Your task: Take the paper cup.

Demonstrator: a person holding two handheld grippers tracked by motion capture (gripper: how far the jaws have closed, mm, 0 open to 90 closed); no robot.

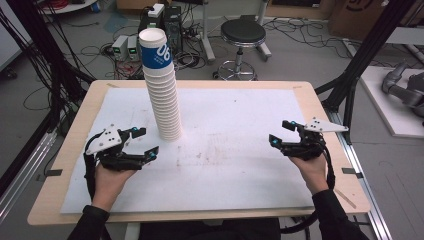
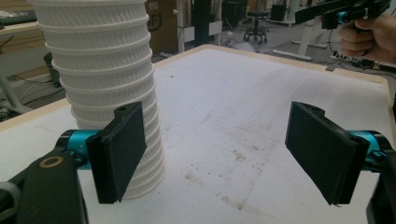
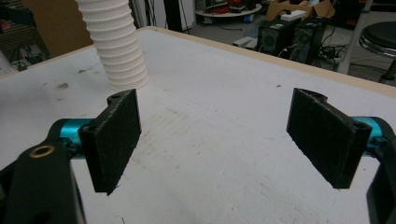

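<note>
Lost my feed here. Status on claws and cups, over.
Left claw open, empty, beside cup stack. Right claw open, empty, farther off. Stack upright on white mat, untouched. Nothing between claws and stack.

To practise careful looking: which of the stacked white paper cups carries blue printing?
The topmost cup of the tall upside-down stack of white paper cups has a blue band with white numerals; those beneath show plain white ribbed rims.

My left gripper (image 1: 142, 141) and right gripper (image 1: 281, 133): black bodies, flat black rectangular pads (image 2: 122, 149), teal joints, brass ring on one link, grey three-cornered top plates (image 1: 104, 140), black trailing cables (image 1: 90, 175). Black sleeves (image 1: 90, 225).
</note>
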